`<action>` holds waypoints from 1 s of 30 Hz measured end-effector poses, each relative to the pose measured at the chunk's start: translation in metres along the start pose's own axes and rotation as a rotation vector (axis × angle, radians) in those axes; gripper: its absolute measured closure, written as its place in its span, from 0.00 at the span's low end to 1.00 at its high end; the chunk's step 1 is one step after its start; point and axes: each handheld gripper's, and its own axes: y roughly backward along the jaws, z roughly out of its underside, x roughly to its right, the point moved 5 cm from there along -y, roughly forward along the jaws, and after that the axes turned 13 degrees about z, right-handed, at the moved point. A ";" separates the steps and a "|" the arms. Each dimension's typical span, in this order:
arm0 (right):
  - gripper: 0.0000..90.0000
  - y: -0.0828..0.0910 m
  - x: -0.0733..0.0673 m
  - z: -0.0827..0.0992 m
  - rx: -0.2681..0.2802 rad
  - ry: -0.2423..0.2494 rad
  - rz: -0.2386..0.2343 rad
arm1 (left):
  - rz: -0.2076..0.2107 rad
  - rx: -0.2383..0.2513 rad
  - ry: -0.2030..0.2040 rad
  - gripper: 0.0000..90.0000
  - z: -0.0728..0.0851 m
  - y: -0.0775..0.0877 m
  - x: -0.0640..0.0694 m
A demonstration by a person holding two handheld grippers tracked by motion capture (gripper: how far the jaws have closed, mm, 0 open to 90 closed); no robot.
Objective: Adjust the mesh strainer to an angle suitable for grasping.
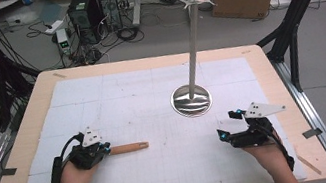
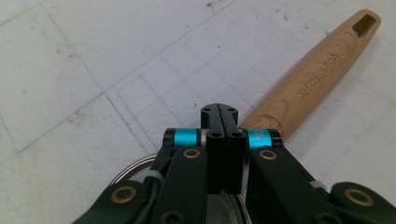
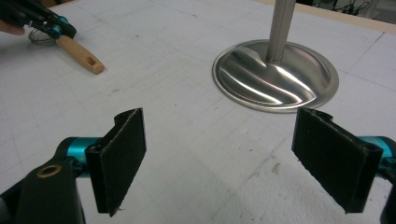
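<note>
The task's thing was a small strainer (image 2: 140, 170): a round metal rim with fine mesh inside it and a long wooden handle (image 2: 308, 84) of pale, grained wood, rounded at its far end, pierced by a hanging slot and stamped with the word KITCHENTOOL. It lay flat on the bench (image 1: 21, 162), well to the left of the stand's base (image 1: 191, 100), with the handle pointing toward that base and the mesh end under the left gripper (image 1: 91, 152).

The left gripper's jaws were pressed fully together above the junction of rim and handle; whether they pinched any part of the strainer could not be told. The left hand (image 1: 72, 178) reached in from the near edge, its forearm angled slightly toward the base, the gripper low over the bench.

The right gripper (image 1: 231, 127) sat to the right of the base and nearer the person, with its jaws spread wide and nothing between them. Its pads (image 3: 119, 158) were flat, black and matt, with slightly rough edges.

The base was a polished, shallowly domed steel disc with a slim steel pole (image 1: 193, 50) rising from its centre, capped by a ball and curved hooks. A white gridded mat (image 1: 150, 88) covered the light wooden bench
</note>
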 end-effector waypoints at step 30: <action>0.19 -0.001 -0.001 0.002 -0.004 -0.005 -0.007 | 0.177 0.014 -0.201 1.00 -0.035 -0.045 0.066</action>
